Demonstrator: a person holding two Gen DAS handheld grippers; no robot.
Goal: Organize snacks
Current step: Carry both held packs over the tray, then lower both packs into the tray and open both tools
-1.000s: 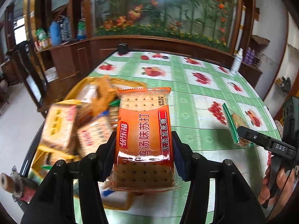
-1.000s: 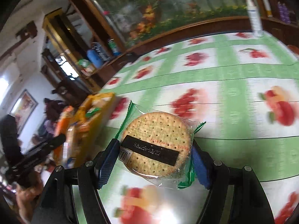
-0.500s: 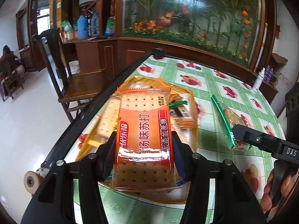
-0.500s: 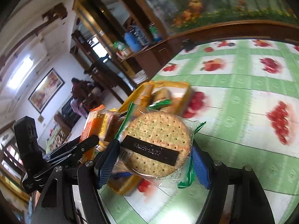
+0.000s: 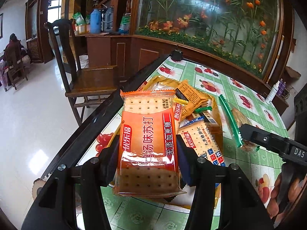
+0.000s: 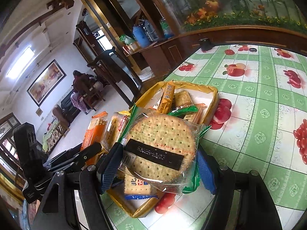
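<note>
My left gripper (image 5: 147, 153) is shut on an orange soda cracker pack (image 5: 148, 134) and holds it above the near end of a yellow tray (image 6: 213, 94) of snack packs. My right gripper (image 6: 159, 164) is shut on a clear pack of round crackers with green edges (image 6: 163, 140), also held over the tray. In the left wrist view the round cracker pack (image 5: 238, 122) shows at the right in the right gripper's fingers (image 5: 268, 140). In the right wrist view the orange pack (image 6: 94, 132) shows at the left in the left gripper.
The tray holds several cracker packs (image 5: 201, 138) and sits near the left edge (image 5: 96, 122) of a table with a green fruit-print cloth (image 6: 259, 99). A wooden chair (image 5: 84, 76) stands beside that edge. A white bottle (image 5: 272, 94) stands at the table's far right.
Both grippers have swung left with their packs, from over the open tablecloth to over the yellow tray. Both grips stay the same.
</note>
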